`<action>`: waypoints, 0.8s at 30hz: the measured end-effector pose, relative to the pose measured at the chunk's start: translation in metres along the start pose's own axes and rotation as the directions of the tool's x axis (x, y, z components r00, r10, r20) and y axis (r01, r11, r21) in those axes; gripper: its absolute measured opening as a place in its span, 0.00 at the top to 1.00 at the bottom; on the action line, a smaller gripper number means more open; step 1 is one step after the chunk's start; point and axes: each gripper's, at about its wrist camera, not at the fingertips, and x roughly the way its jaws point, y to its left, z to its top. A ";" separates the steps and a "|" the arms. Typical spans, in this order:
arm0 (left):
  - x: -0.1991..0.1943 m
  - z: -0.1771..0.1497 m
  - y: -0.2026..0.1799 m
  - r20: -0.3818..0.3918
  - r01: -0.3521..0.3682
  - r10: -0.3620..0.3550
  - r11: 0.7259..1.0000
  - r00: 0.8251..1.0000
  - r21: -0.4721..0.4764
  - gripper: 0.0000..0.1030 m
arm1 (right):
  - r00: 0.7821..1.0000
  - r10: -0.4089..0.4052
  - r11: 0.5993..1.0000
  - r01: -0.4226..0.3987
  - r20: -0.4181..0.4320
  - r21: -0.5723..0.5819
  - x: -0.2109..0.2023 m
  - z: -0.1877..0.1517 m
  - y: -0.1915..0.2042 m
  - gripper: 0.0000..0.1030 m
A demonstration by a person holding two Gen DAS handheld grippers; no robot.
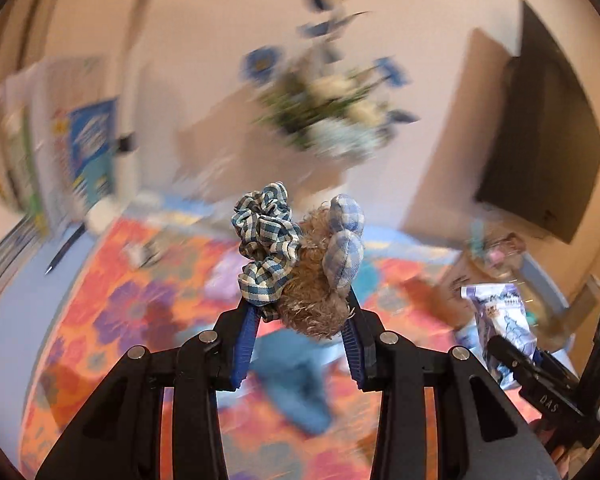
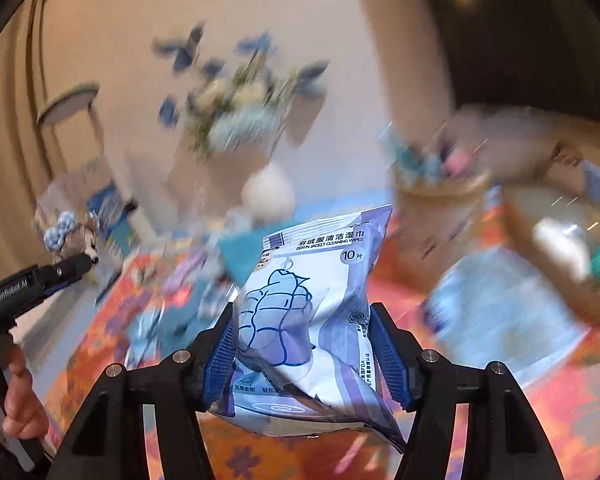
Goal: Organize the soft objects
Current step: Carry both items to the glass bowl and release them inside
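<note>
Gingham scrunchie (image 1: pixel 265 246) with fuzzy bear charm clamped in left tool (image 1: pixel 300 344), lifted off counter (image 1: pixel 139 304). Right tool (image 2: pixel 304 354) grips wipes pack (image 2: pixel 312 312) upright; baskets (image 2: pixel 440 216) far right, right hand nearer.

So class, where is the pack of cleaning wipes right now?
The pack of wipes is clamped in the right gripper, lifted above the floral cloth, centre of the right wrist view.

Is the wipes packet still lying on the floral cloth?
No, the right hand-held gripper grips the wipes packet between its pads, lifted above the floral cloth.
</note>
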 end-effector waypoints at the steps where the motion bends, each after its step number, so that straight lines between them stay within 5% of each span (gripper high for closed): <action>1: 0.001 0.006 -0.017 0.010 0.029 -0.029 0.999 1.000 0.015 0.66 | 0.999 -0.016 1.000 0.016 0.029 0.007 -0.011 0.008 -0.006 0.39; 8: 0.019 0.036 -0.152 0.009 0.216 -0.221 0.959 0.975 0.183 0.66 | 0.963 -0.162 0.978 0.127 0.217 0.166 -0.096 0.064 -0.081 0.39; 12: 0.046 0.046 -0.231 -0.067 0.358 -0.352 0.904 0.934 0.235 0.66 | 0.928 -0.233 0.946 0.147 0.291 0.289 -0.132 0.084 -0.134 0.39; 19: 0.100 0.018 -0.323 -0.244 0.490 -0.432 0.823 0.868 0.287 0.66 | 0.896 -0.410 0.824 0.285 0.168 0.490 -0.141 0.097 -0.230 0.39; 24: 0.138 -0.005 -0.351 -0.348 0.524 -0.419 0.795 0.839 0.305 0.62 | 0.899 -0.435 0.775 0.346 0.048 0.528 -0.126 0.087 -0.261 0.33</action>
